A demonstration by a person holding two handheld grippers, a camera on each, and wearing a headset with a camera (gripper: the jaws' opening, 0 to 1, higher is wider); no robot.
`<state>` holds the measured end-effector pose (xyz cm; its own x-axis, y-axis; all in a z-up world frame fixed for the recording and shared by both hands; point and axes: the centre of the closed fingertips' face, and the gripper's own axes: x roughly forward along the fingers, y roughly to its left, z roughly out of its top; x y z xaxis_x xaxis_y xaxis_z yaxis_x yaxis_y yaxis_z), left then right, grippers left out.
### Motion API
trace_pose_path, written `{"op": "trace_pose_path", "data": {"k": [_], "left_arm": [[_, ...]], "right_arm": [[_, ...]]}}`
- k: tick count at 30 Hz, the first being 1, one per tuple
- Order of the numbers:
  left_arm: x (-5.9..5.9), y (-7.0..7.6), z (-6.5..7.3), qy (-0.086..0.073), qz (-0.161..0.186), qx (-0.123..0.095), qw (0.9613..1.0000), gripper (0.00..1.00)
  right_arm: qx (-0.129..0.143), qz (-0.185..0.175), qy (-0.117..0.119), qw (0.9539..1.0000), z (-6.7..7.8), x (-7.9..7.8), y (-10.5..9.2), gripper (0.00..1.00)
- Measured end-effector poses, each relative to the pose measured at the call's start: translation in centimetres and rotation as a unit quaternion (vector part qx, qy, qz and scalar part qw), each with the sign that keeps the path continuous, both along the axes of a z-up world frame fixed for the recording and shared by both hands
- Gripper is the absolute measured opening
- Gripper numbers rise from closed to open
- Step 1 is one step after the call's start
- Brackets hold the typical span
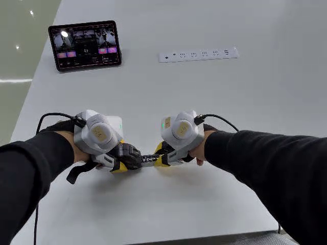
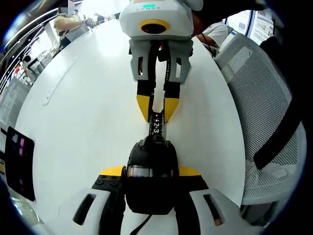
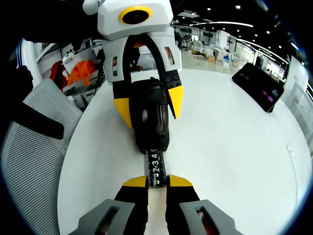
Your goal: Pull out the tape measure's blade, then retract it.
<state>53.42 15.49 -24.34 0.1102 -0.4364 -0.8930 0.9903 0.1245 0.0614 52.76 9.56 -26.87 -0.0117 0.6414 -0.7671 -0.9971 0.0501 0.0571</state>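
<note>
The black, rubbery tape measure case (image 2: pixel 151 169) sits low in the centre of the head view, clamped between the yellow-tipped fingers of your left gripper (image 3: pixel 148 105). Its flat dark blade (image 3: pixel 155 169) is a little way out and shows white numerals 1, 2, 3, 4. Your right gripper (image 2: pixel 156 110) pinches the end of the blade. Below lies the smooth white table (image 1: pixel 204 102), with a dark tablet (image 1: pixel 85 44) at the upper left.

Bright, even light from ceiling lights (image 3: pixel 230 23). Soft shadows cast on white table (image 1: pixel 204 102). Glare spot seen on tablet (image 1: pixel 85 45). Gripper views bent at edges; far background softened.
</note>
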Motion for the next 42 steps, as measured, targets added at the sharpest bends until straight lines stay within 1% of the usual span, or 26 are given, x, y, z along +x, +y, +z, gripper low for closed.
{"op": "trace_pose_path", "data": {"k": [8,35,42], "left_arm": [[0.0,0.0,0.1,0.000,0.002,0.000,1.0000,0.33],[0.0,-0.1,0.1,0.001,0.005,-0.002,1.0000,0.33],[0.0,-0.1,0.0,0.000,0.005,0.000,1.0000,0.33]], "right_arm": [[-0.001,-0.004,0.005,1.0000,0.1,0.0,-0.4,0.09],[-0.010,-0.008,0.004,0.9999,0.0,0.1,-1.8,0.09],[-0.014,-0.008,0.003,0.9999,0.0,0.1,-2.2,0.09]]}}
